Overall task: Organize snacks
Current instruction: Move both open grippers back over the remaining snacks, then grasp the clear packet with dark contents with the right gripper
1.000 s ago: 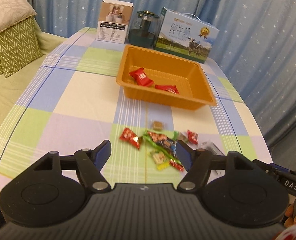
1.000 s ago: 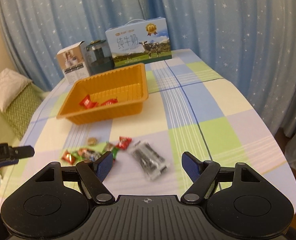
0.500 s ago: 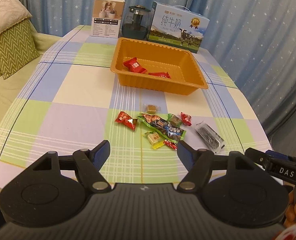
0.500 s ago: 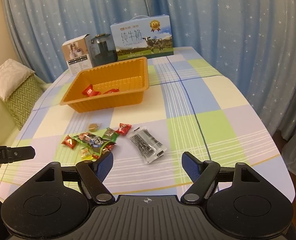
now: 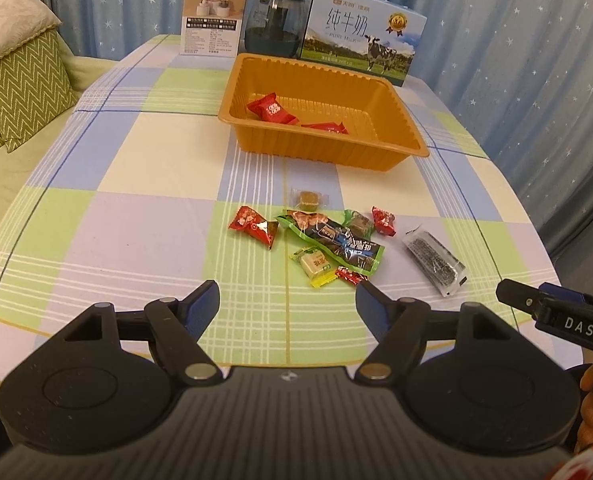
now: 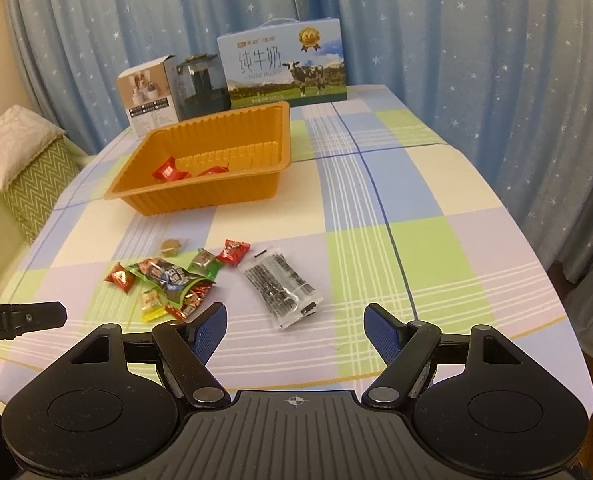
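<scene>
Left wrist view: left gripper, jaws spread and empty after just widening, hangs near the loose wrapped snacks, lower than a second ago. Right gripper also gapes empty. Best approach: straddle one wrapper, then carry it to the far ribbed orange plastic tray.

On the table the tray sits toward the far end, two snacks inside it. Behind the tray stand a box, a jar and a milk carton, left to right. Before the tray lies a heap of snacks; a flat packet lies right of the heap.
</scene>
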The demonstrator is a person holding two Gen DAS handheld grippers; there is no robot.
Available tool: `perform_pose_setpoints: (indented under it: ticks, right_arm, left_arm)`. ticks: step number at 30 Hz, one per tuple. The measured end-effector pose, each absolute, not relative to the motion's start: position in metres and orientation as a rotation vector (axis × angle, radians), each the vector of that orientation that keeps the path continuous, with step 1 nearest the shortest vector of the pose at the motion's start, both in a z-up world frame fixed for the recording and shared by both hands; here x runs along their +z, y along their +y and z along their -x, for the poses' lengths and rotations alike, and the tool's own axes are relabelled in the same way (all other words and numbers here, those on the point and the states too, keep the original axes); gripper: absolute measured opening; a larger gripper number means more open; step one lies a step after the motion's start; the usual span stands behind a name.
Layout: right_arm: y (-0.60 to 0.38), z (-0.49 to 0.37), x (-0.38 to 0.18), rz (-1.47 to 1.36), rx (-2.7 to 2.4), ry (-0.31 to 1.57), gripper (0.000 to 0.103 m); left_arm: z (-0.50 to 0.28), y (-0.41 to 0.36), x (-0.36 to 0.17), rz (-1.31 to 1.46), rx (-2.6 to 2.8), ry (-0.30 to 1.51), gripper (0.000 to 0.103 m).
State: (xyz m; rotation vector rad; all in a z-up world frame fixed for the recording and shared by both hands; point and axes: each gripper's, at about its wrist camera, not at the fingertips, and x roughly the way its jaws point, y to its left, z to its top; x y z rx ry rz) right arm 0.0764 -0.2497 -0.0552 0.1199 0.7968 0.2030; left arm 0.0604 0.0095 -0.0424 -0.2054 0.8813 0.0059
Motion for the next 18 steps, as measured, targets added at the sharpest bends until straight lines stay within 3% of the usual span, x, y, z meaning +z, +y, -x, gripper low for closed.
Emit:
perform_pose_setpoints:
  ticks: [18]
  right_arm:
    - [-0.229,-0.144,-0.104,0.051,0.327,0.850,0.075]
  left_arm:
    - [-0.097,0.013,-0.081,0.227,0.018,0.939,0.072]
